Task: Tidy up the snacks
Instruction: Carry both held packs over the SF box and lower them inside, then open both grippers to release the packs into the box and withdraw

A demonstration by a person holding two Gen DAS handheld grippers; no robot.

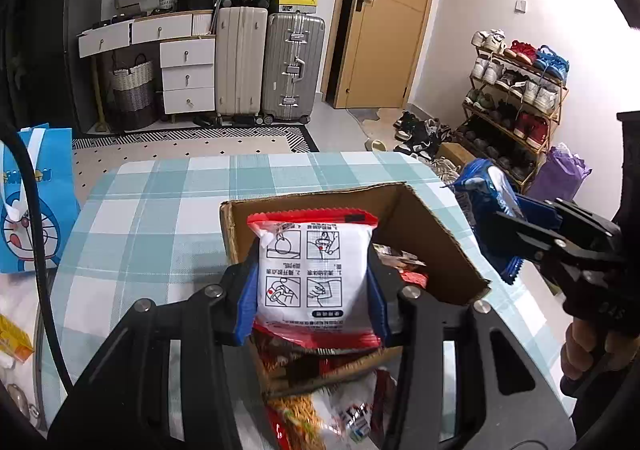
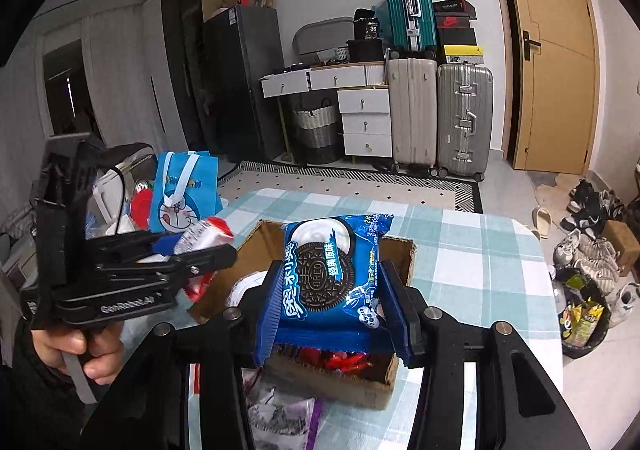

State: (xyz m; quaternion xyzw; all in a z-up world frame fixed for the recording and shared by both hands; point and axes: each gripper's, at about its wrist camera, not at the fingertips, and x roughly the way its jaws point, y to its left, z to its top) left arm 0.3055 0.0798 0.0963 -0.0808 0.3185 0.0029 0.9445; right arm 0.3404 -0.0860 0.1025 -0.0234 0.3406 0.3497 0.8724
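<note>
Left wrist view: looks forward along its fingers, close above the cardboard box on the checked table, facing the door. Right wrist view: same heading, equally close, from the other side of the box. Shared: box, table, suitcases, door; each sees the other gripper

Even, soft indoor light; strong fisheye bending with black corners; nearest snack packets blur at the bottom edge.

white, red-edged snack packet and blue oreo pack, both held above the open cardboard box.
</note>
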